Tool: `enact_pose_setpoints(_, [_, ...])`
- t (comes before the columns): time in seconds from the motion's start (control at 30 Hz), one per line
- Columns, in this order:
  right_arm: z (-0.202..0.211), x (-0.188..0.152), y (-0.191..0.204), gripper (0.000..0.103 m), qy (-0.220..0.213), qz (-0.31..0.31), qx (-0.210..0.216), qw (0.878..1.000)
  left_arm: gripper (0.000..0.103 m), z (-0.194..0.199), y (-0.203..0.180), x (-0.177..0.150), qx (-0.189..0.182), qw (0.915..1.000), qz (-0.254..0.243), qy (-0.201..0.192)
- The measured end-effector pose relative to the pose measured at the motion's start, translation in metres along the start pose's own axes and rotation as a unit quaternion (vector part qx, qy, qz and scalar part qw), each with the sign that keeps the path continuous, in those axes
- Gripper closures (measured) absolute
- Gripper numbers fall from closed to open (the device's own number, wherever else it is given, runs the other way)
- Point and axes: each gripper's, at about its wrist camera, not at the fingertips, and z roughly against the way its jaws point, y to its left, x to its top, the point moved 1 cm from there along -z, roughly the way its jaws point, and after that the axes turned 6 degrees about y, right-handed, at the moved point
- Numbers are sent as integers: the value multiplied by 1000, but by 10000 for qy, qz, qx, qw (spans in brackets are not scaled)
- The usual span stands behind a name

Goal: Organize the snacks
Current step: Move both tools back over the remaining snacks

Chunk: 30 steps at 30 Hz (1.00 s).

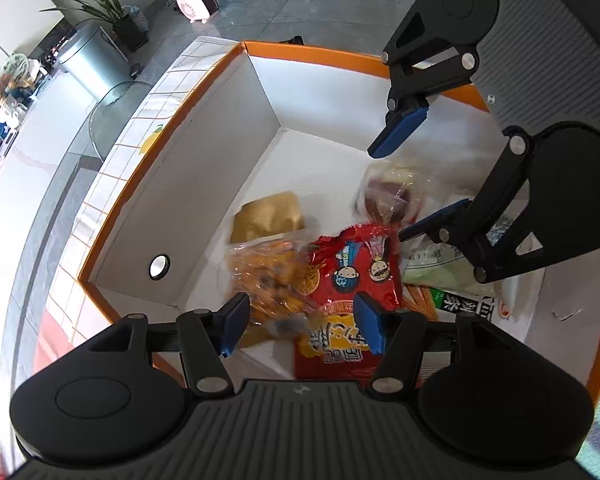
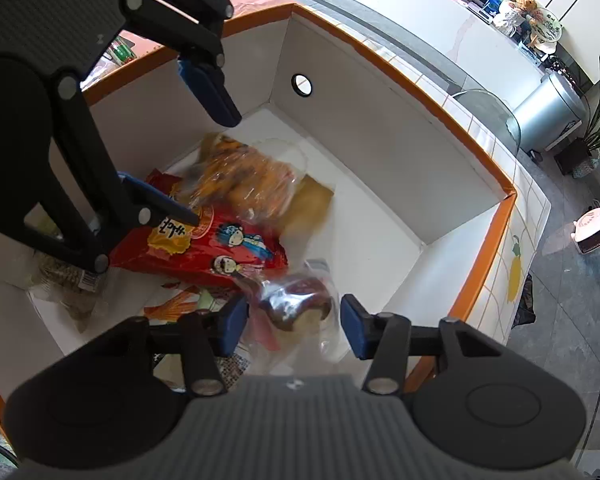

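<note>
both grippers hang over the box [image 1: 320, 54], where the snacks lie heaped. the left gripper [image 1: 300, 322] is spread above the orange bag [image 1: 260, 276] and red bag [image 1: 352, 268], pinching nothing. the right gripper [image 2: 294, 326] is spread over the clear pack [image 2: 296, 300], apparently free of it. this looks like the dropping-in step; next, probably lifting clear to fetch another snack.

Chinese print on red snack bag [image 1: 352, 276], illegible.
</note>
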Motion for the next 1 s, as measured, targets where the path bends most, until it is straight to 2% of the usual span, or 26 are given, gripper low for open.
enact_pose_setpoints(0.13, [7, 2, 2, 43, -5, -89, -75, 9999, 33, 11, -1, -7, -8, 9998, 167, -99])
enact_pose_setpoints(0.37, [24, 7, 2, 40, 20, -497, 54, 9987, 33, 43, 9, -27, 0, 9959, 834, -339])
enact_pose_setpoints(0.47, [31, 10, 1, 38, 206, -792, 196, 9965, 33, 61, 14, -41, 21, 9914, 1242, -411])
enact_pose_setpoints(0.53, [35, 14, 1, 37, 459, -1063, 303, 9928, 33, 72, 17, -52, 82, 9848, 1676, -457])
enact_pose_setpoints(0.63, [42, 18, 7, 37, 737, -1502, 455, 9848, 33, 92, 19, -77, 180, 9703, 2348, -561])
enact_pose_setpoints(0.83, [65, 29, 37, 35, 590, -1861, 987, 9758, 32, 120, 24, -135, 207, 9391, 3363, -675])
enact_pose_setpoints(1.0, [78, 42, 74, 34, 368, -1897, 1131, 9746, 32, 135, 28, -177, 222, 9198, 3845, -756])
